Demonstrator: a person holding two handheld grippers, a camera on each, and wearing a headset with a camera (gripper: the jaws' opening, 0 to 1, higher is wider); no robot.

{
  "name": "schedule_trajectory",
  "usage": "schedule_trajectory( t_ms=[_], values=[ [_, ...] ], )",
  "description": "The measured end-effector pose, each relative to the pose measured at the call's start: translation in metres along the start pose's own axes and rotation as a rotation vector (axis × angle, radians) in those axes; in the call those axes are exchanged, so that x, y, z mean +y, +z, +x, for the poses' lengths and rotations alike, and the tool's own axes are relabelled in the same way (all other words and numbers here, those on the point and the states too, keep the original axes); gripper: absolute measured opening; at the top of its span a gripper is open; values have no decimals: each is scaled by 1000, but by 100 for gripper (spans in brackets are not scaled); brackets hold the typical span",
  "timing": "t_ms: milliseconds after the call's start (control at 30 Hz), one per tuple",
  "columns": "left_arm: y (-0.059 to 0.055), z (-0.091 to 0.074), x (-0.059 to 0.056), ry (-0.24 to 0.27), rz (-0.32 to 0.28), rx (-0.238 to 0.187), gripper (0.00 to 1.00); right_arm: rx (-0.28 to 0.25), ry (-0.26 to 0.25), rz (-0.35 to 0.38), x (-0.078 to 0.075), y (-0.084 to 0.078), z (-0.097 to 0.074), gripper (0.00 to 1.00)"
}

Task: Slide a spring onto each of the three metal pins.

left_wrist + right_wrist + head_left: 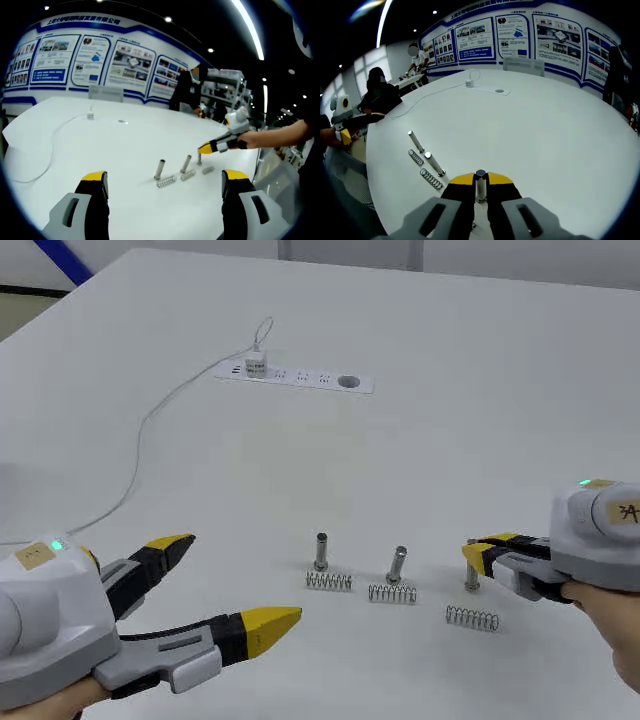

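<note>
wide bare table (430,460) lies open between the far power strip (300,376), its cable (140,440) and the row of pins (398,562). springs (391,593) lie just in front; the right gripper (478,554) sits clamped round the rightmost pin (471,580).

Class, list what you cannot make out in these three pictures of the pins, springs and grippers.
- Head view: the right gripper covers part of the end pin.
- Right gripper view: the jaws hide that pin's foot; whether they pinch it is unclear.
- Left gripper view: the wall posters are too small to read.
- Head view: the left edge cuts off the cable.
</note>
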State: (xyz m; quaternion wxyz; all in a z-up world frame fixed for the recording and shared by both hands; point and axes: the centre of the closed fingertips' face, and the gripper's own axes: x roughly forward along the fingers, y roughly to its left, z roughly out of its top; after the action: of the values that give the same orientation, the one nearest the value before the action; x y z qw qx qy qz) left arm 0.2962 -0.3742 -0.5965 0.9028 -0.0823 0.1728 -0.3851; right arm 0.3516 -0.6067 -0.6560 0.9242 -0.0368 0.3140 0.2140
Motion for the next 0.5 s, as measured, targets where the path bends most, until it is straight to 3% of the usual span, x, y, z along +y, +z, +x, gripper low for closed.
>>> schedule_trajectory(
  t_ms=[133, 500],
  values=[
    [-2, 0, -1, -4, 2, 10, 96, -11, 7, 4, 1, 0, 0, 8],
    [-3, 0, 0, -1, 8, 14, 96, -17, 0, -71, 5, -3, -5, 8]
  ],
)
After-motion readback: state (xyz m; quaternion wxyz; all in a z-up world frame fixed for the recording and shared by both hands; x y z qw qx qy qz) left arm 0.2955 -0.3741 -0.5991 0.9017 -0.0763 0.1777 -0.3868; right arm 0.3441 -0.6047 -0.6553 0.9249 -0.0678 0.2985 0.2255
